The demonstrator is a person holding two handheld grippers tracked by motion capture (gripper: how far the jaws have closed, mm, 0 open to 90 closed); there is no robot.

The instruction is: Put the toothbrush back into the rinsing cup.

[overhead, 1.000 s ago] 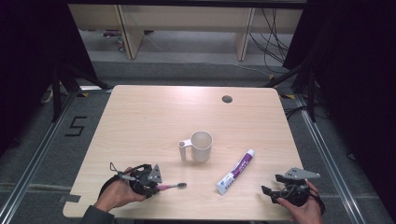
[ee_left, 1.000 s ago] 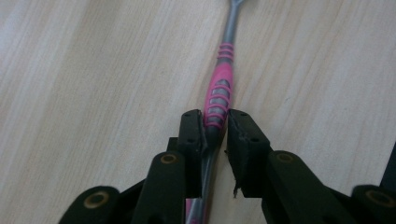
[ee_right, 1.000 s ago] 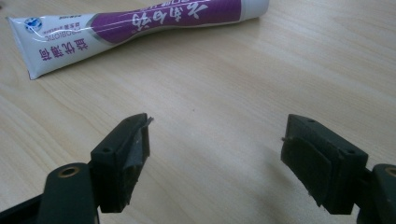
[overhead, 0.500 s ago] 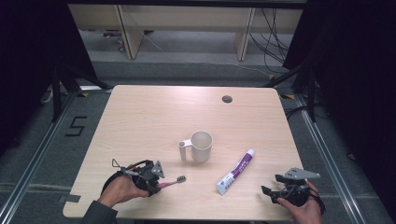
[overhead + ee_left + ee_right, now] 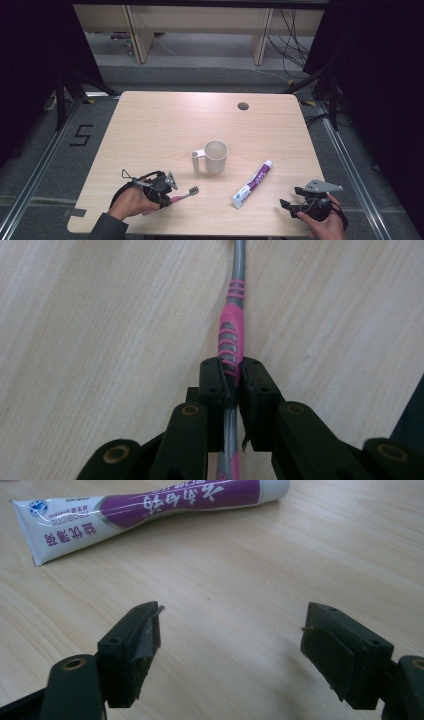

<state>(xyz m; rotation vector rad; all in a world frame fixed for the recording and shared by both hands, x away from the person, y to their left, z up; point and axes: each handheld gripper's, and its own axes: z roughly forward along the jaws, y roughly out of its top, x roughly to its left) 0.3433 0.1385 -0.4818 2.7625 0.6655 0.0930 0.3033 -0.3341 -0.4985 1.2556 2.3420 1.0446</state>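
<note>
Left hand-held gripper [image 5: 167, 192] low at the table's [image 5: 150, 130] near left edge, jaws clamped on the pink-and-grey toothbrush [image 5: 231, 335], bristle end toward the mug [image 5: 214, 156]. Right hand-held gripper [image 5: 289, 205] at the near right corner, jaws spread wide and empty, aimed at the toothpaste tube [image 5: 150, 505]. One toothbrush, one mug, one tube, two grippers.

Pink-and-grey toothbrush [image 5: 231, 335]; purple-and-white, seemingly blue-tipped toothpaste tube [image 5: 150, 507].
</note>
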